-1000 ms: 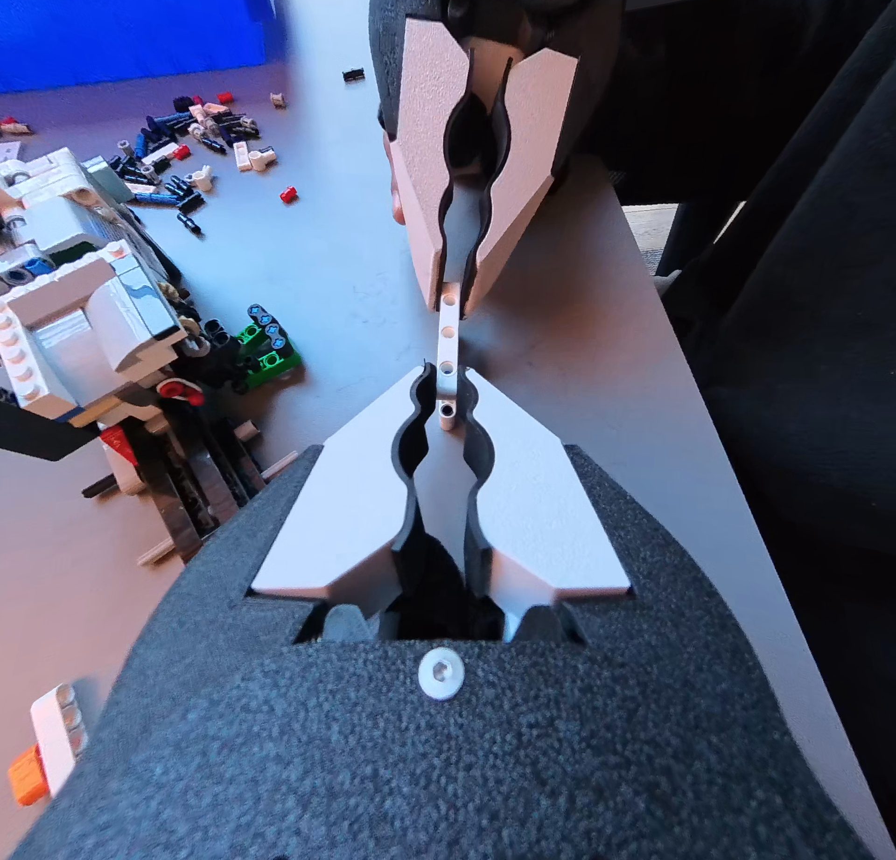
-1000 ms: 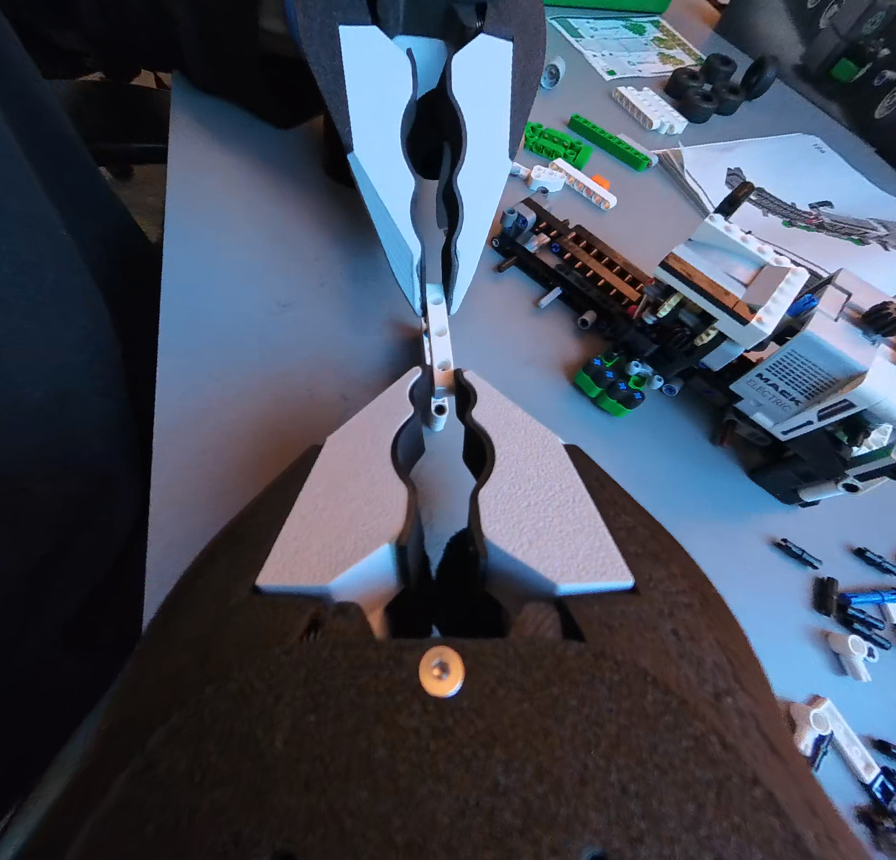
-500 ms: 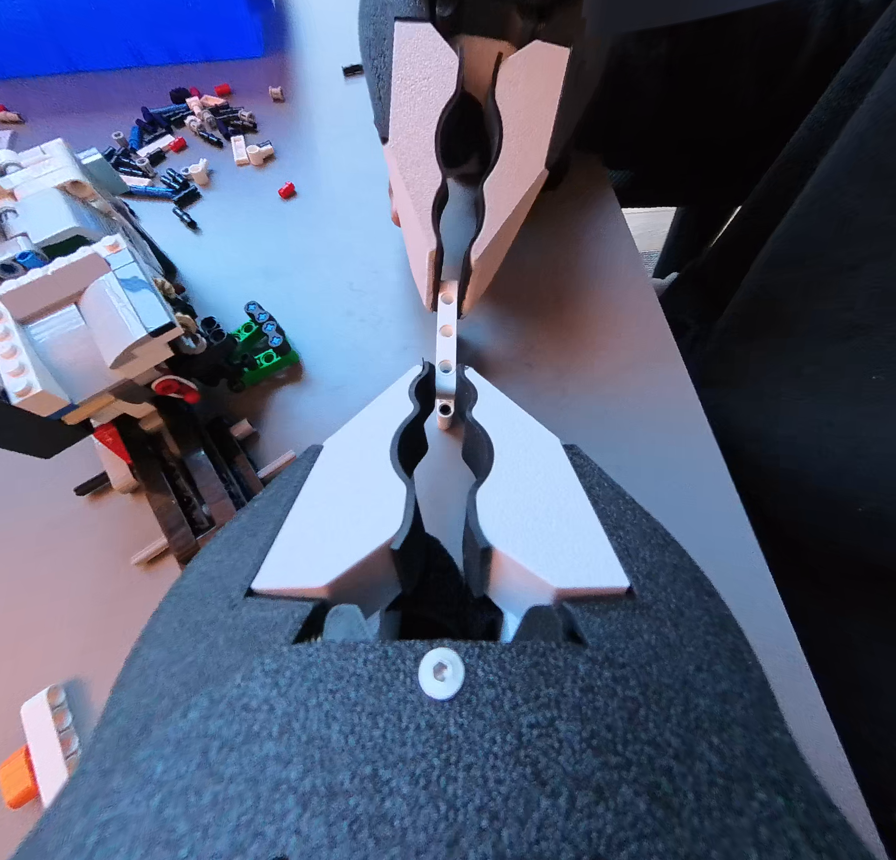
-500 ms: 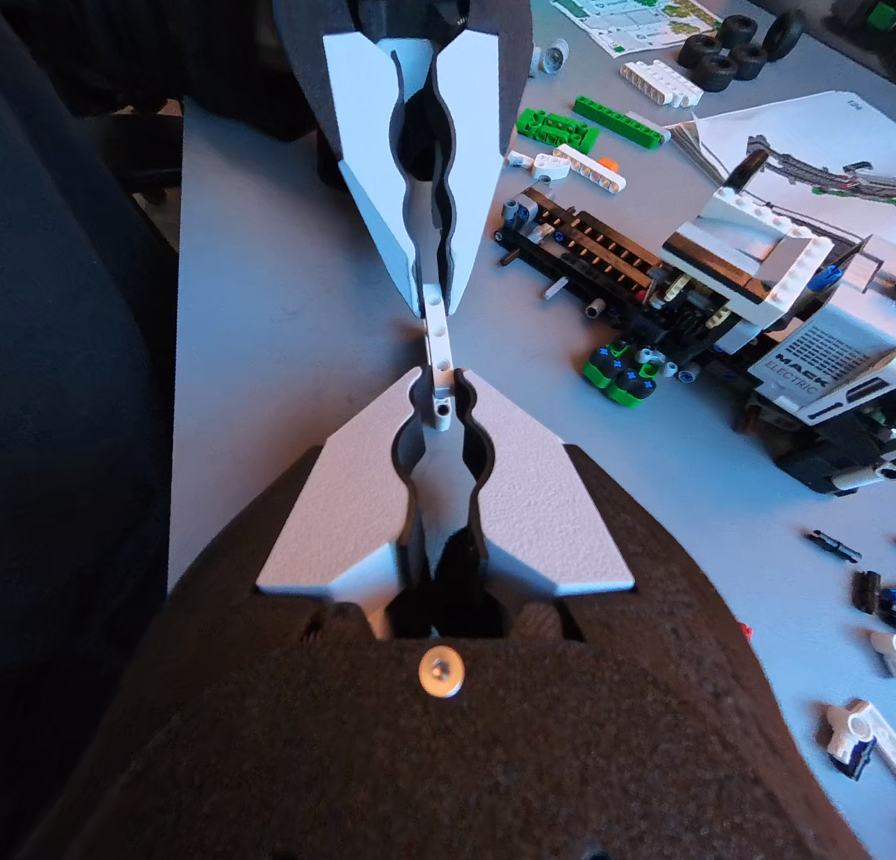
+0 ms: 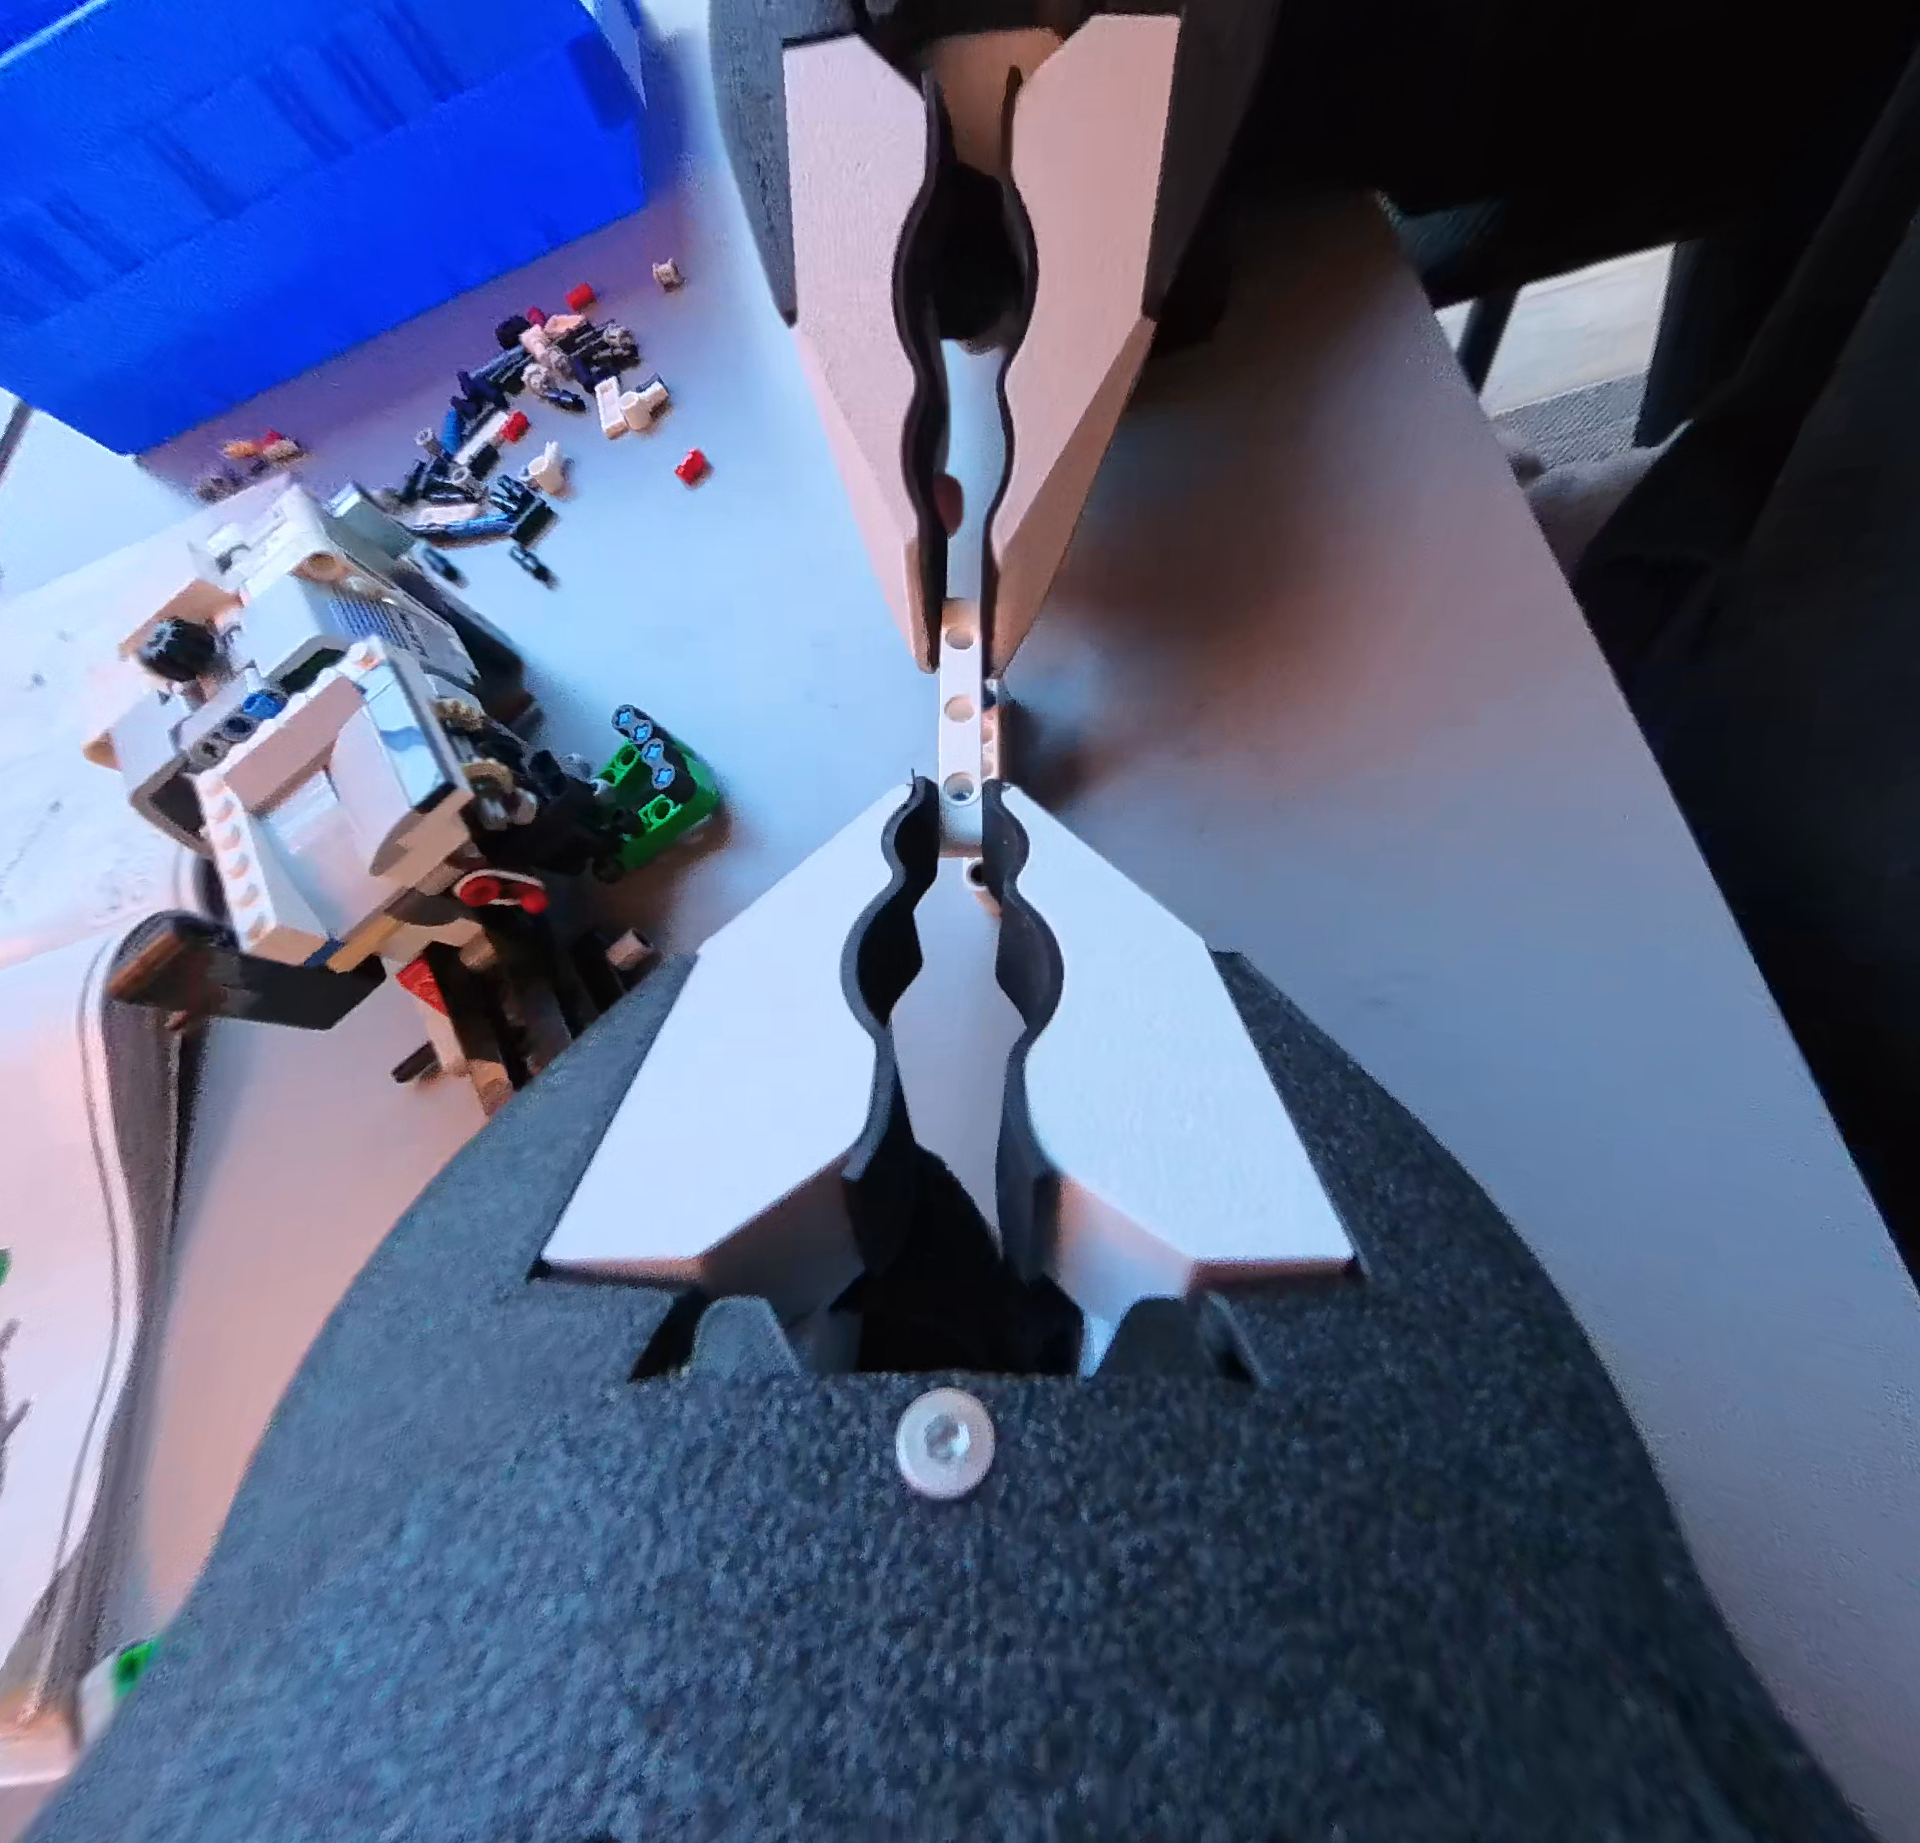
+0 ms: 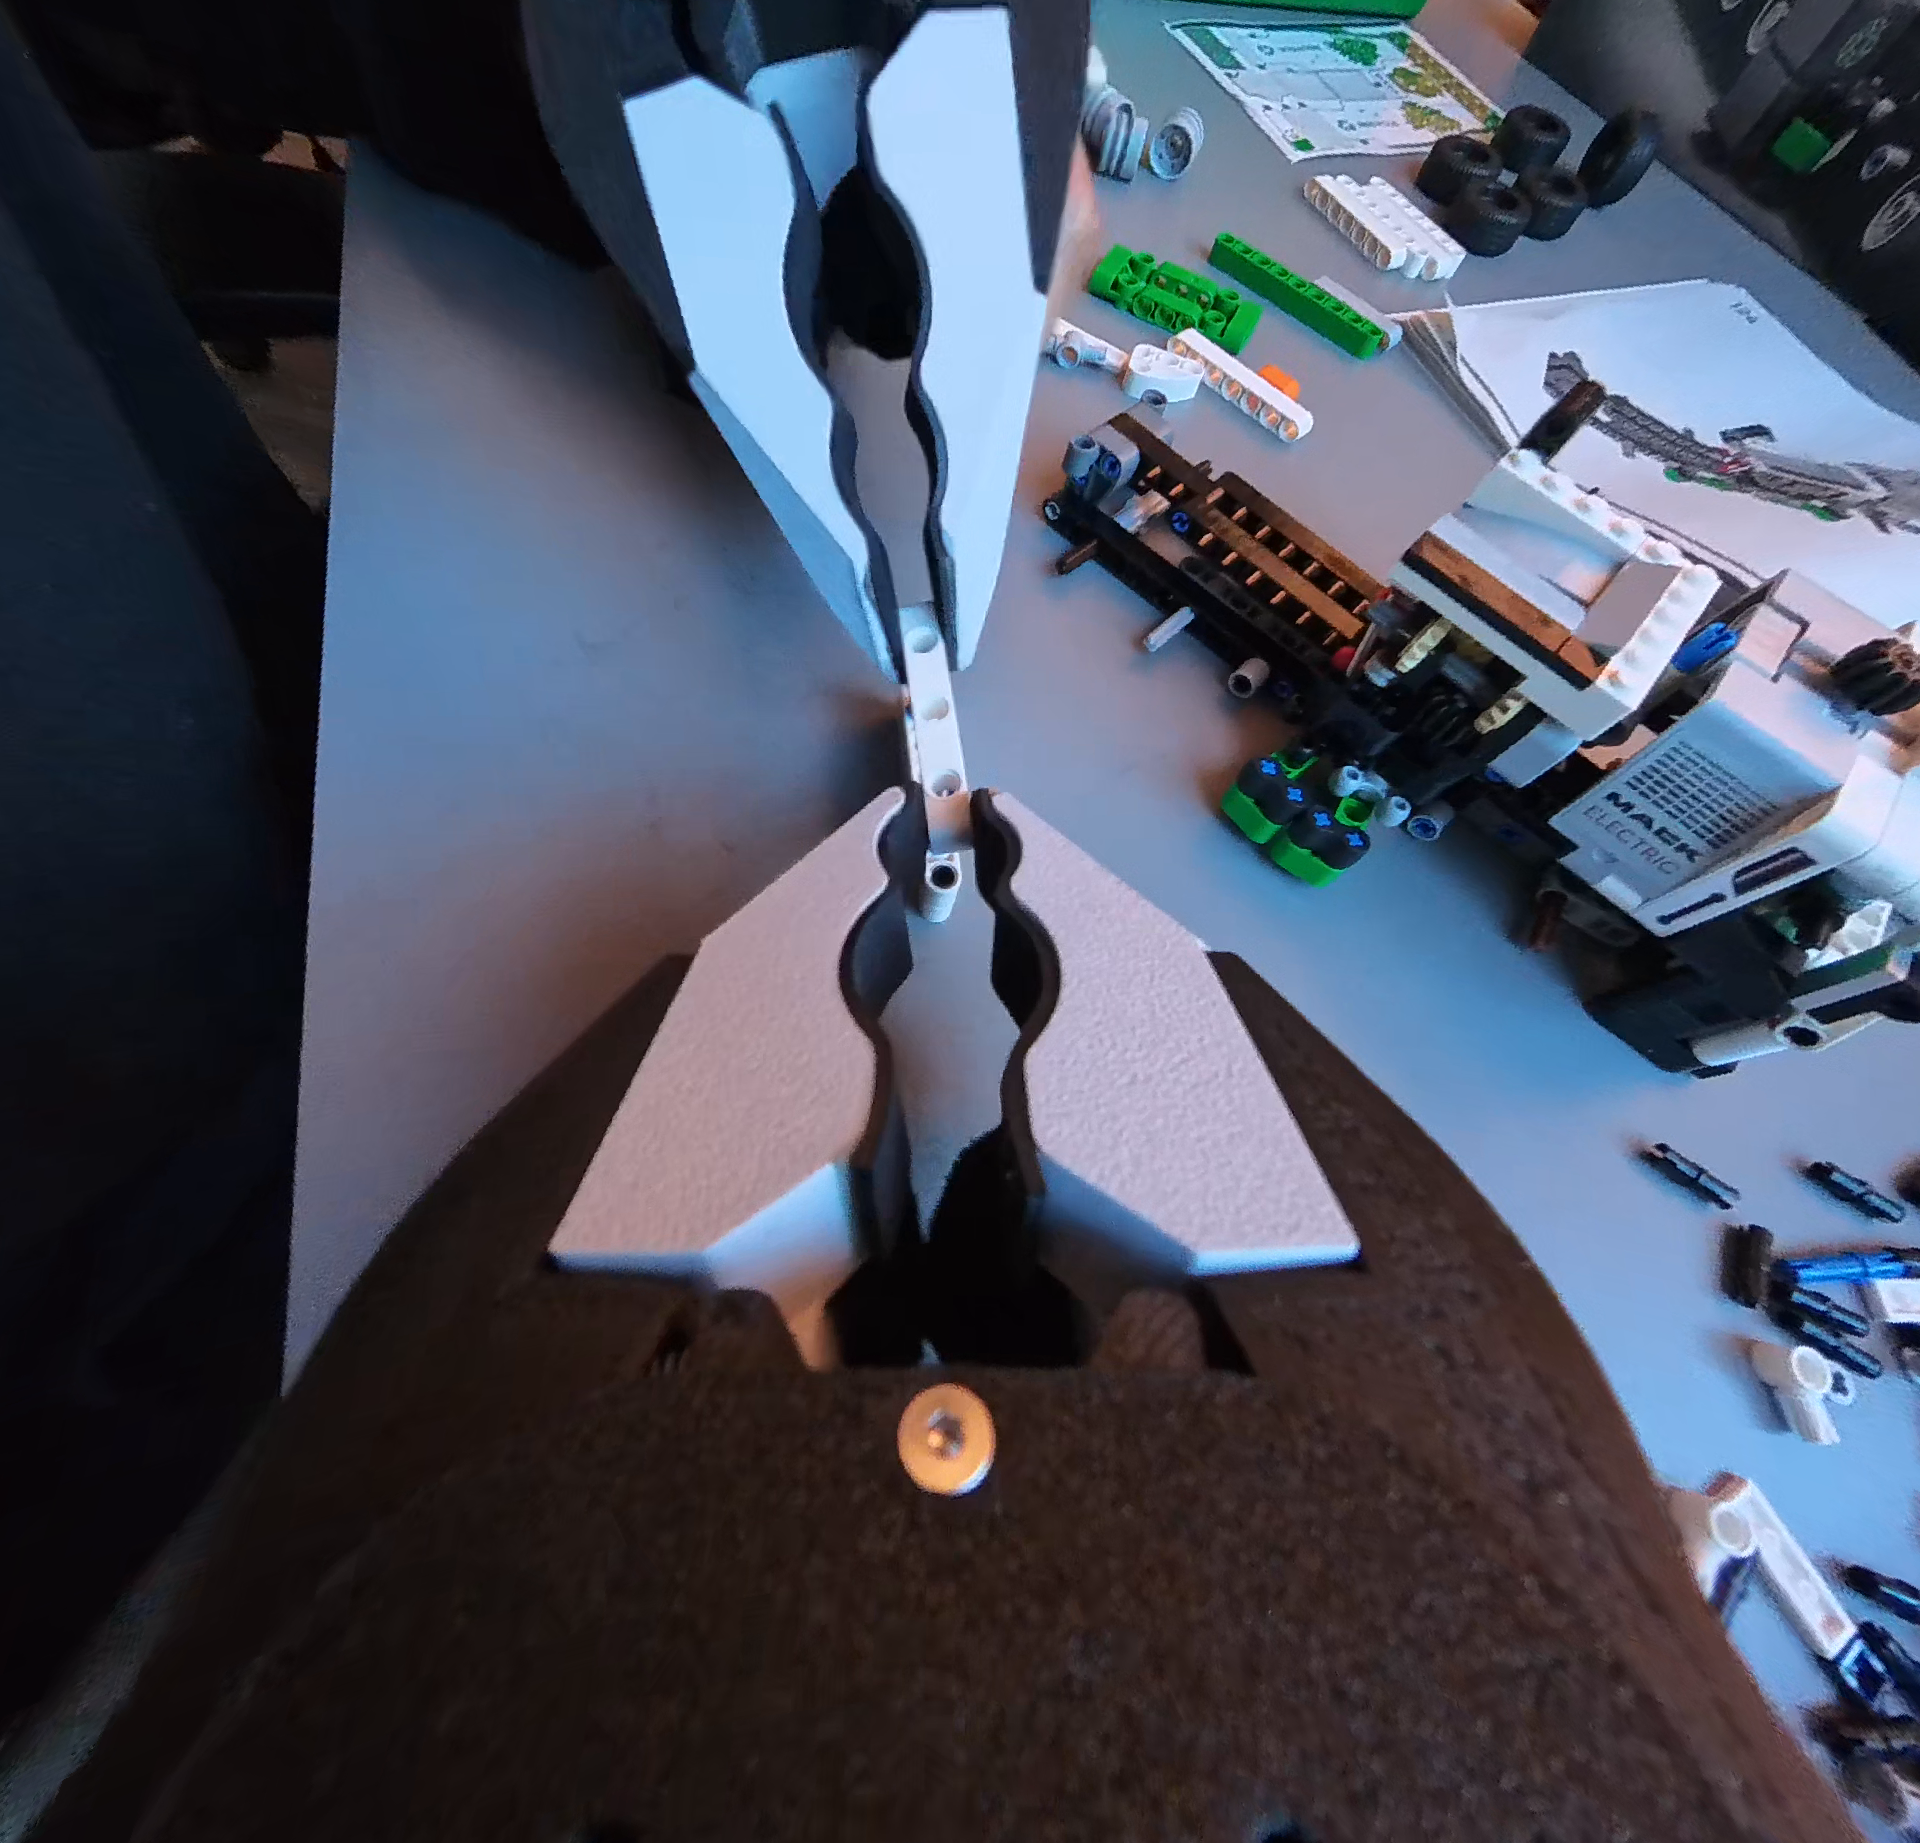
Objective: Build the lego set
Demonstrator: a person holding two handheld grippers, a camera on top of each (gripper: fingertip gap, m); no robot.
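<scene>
White holed beam point(image 5: 961, 728) is small, stiff plastic and looks very light. Smooth faces, so I'd expect it to twist or pop out if pinched off-centre. Best hold is on the flat side faces at the end holes, which is where both claws have it now.

Position: held in the air above the desk point(image 5: 1351, 858), near its front edge, spanning the gap between the two claws.

Left claw point(image 5: 954, 806) is clenched on the near end, with the end hole just inside the tips. Right claw point(image 5: 961, 640) is clenched on the far end. Same picture from the other side: right claw point(image 6: 940, 822) grips one end, left claw point(image 6: 920, 650) the other.

Axis: the long axis runs tip to tip, along both claws' finger lines. In the right wrist view it leans slightly left toward the far end. Hole faces look up toward the cameras. A small stub sits on the beam's side mid-span; can't tell what it is.

Further out:
- Small green-and-black subassembly point(image 6: 1299, 822) lies on the desk beside the beam.
- Partly built white truck point(image 6: 1621, 754) is behind it, with a black chassis.
- Loose pins point(image 5: 540, 391) are scattered further off.
- Green beams point(image 6: 1299, 292), black tyres point(image 6: 1527, 178) and the instruction booklet point(image 6: 1662, 380) are well apart from the beam.
- Blue bin point(image 5: 291, 152) is at the far end.

Judgement: two-ended grip suits a handover or regrip, and one claw needs to let go first.
</scene>
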